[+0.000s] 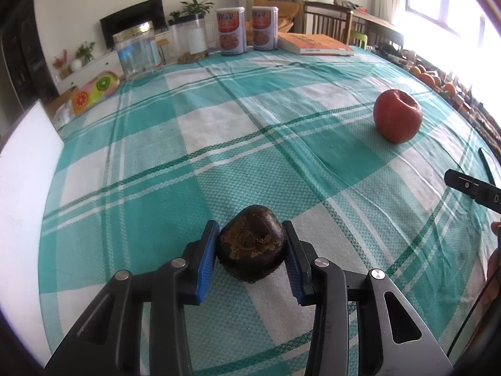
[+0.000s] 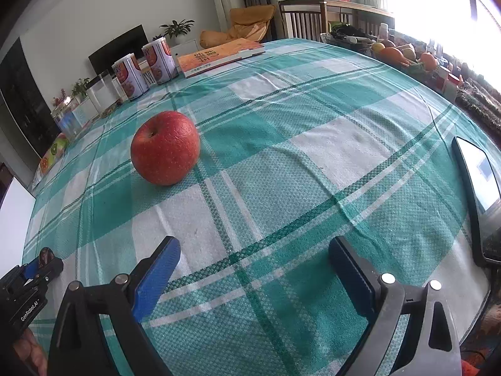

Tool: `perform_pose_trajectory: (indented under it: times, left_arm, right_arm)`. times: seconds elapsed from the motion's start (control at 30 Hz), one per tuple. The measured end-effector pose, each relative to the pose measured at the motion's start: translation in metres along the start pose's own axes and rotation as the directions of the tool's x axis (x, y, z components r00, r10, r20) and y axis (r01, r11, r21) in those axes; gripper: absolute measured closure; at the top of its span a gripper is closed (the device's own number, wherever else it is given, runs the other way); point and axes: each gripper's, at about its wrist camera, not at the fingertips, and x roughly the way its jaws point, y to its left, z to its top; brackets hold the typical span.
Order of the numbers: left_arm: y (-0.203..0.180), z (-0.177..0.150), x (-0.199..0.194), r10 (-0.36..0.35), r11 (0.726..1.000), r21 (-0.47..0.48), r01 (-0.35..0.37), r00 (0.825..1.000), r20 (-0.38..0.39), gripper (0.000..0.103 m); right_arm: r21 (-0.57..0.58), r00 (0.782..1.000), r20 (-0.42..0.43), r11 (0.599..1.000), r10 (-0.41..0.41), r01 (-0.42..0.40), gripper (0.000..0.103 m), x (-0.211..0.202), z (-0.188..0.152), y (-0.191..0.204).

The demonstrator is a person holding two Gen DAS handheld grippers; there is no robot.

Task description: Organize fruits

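Note:
My left gripper (image 1: 251, 240) is shut on a dark purple-brown round fruit (image 1: 251, 242), its blue pads pressed against both sides, low over the green checked tablecloth (image 1: 219, 144). A red apple (image 1: 397, 116) sits on the cloth far right in the left wrist view. In the right wrist view the apple (image 2: 165, 148) lies ahead and left of my right gripper (image 2: 254, 252), which is open and empty above the cloth. The left gripper with the dark fruit (image 2: 45, 255) shows at the lower left edge there.
Two cans (image 1: 247, 30), a clear jar (image 1: 137, 50), a plant pot and an orange book (image 1: 314, 44) stand along the far edge. A white board (image 1: 25, 169) is at the left. A tablet (image 2: 479, 194) lies at the right. More fruit (image 2: 404, 54) sits beyond the table.

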Motion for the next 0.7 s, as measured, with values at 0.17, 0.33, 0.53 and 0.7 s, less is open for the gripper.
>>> perform_pose_trajectory:
  times: [0.17,0.33,0.53,0.7]
  left_arm:
    - [0.014,-0.009,-0.029,-0.095,0.991,-0.095,0.097,0.995,0.024,0.062]
    - [0.020,-0.021,-0.056,-0.143,0.981,-0.126,0.147,0.989,0.034,0.062]
    - [0.020,-0.032,-0.064,-0.182,0.970,-0.161,0.184,0.983,0.031,0.062]
    - [0.022,-0.035,-0.069,-0.191,0.966,-0.174,0.192,0.981,0.025,0.062]
  right_arm:
    - [-0.020,0.986,0.098,0.990,0.138,-0.137,0.008,-0.023,0.000,0.004]
    - [-0.145,0.971,0.154,0.976,0.184,-0.162,0.004,-0.027,0.015,0.028]
    - [-0.362,0.994,0.063,0.930,0.093,-0.065,0.004,0.021,0.050,0.081]
    - [-0.358,0.998,-0.003,0.932,0.062,-0.059,0.017,0.059,0.070,0.093]
